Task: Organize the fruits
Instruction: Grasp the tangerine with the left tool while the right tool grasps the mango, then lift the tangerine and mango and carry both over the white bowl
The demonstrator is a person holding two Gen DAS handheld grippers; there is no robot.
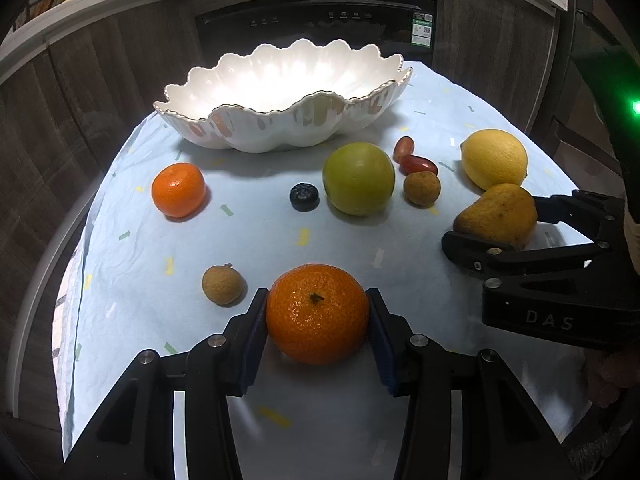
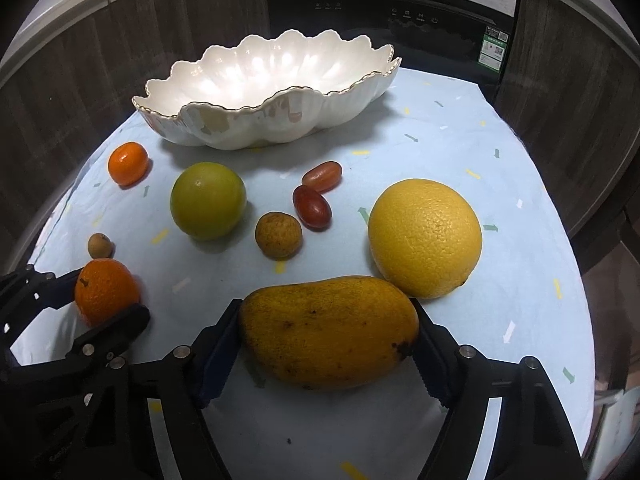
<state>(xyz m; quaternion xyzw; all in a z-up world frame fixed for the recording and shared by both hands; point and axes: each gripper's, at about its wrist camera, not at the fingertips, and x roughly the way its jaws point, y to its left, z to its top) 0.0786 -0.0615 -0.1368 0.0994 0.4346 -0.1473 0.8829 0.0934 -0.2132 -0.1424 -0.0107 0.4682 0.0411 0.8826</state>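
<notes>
The bowl (image 1: 280, 120) stands behind the fruits; the mango (image 2: 328, 332) lies touching the grapefruit (image 2: 424, 236).

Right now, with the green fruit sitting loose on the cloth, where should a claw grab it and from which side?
Grip the green fruit across its widest middle, coming down from above and the near side. It is round, so any pair of opposite sides works, but the small brown fruit sits close on its right.

Each tool is matte black plastic with silver round screws and blue ribbed pads (image 1: 252, 344); the right tool (image 1: 496, 220) reads "DAS".
</notes>
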